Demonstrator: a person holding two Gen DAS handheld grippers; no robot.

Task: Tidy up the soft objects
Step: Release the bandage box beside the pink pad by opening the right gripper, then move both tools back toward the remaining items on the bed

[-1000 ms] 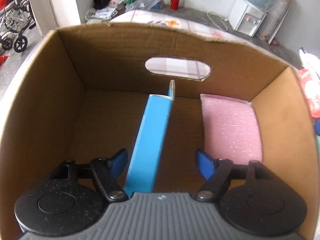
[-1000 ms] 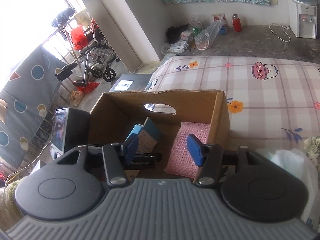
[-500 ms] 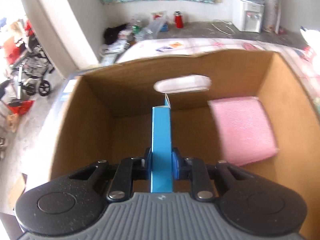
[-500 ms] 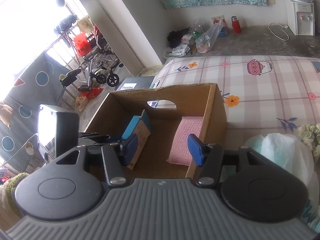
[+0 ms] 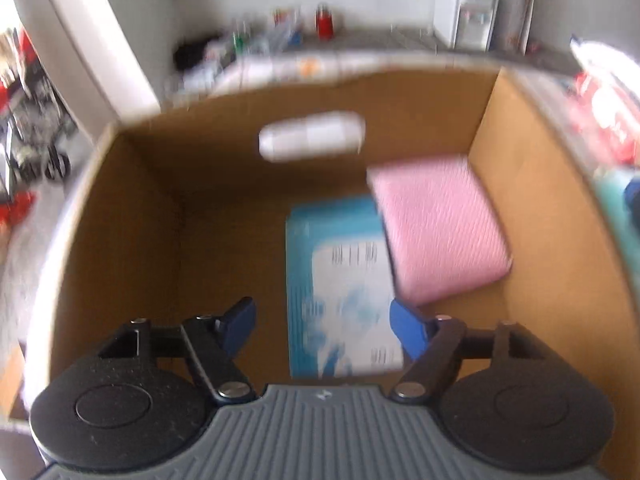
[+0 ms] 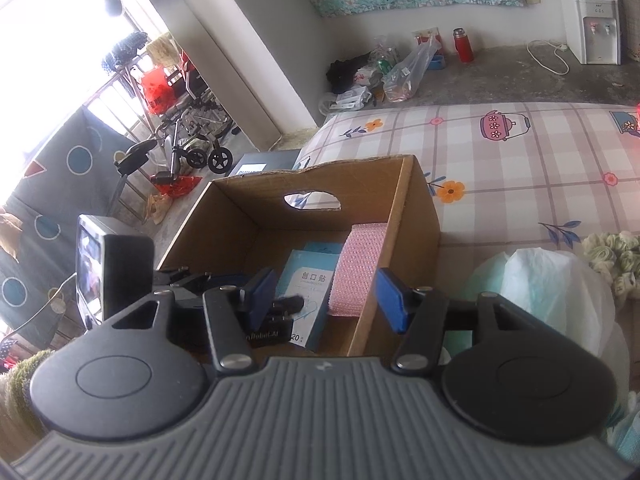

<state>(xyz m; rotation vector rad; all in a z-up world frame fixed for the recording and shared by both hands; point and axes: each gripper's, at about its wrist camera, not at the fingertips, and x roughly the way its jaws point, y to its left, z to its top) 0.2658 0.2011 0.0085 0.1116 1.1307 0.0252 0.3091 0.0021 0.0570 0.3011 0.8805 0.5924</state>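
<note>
A cardboard box [image 5: 132,216] [image 6: 416,216] stands on the bed. A flat blue and white packet [image 5: 340,288] [image 6: 308,292] lies on its floor. A pink foam pad [image 5: 436,228] [image 6: 358,268] leans against the right wall, overlapping the packet's edge. My left gripper [image 5: 322,326] is open and empty, held above the near side of the box; the left wrist view is blurred. It also shows in the right wrist view [image 6: 224,284] over the box. My right gripper [image 6: 326,296] is open and empty, above the box's near right corner.
The bed [image 6: 520,152] has a checked sheet. A white plastic bag [image 6: 552,292] and a cream ruffled item [image 6: 612,252] lie right of the box. A red and white package [image 5: 604,108] lies beyond the box's right wall. A wheelchair [image 6: 188,136] stands on the floor at left.
My left gripper shut on the upright blue packet, then opened. The packet now lies flat on the box floor. The left gripper has risen and pulled back. The right gripper has moved little.
</note>
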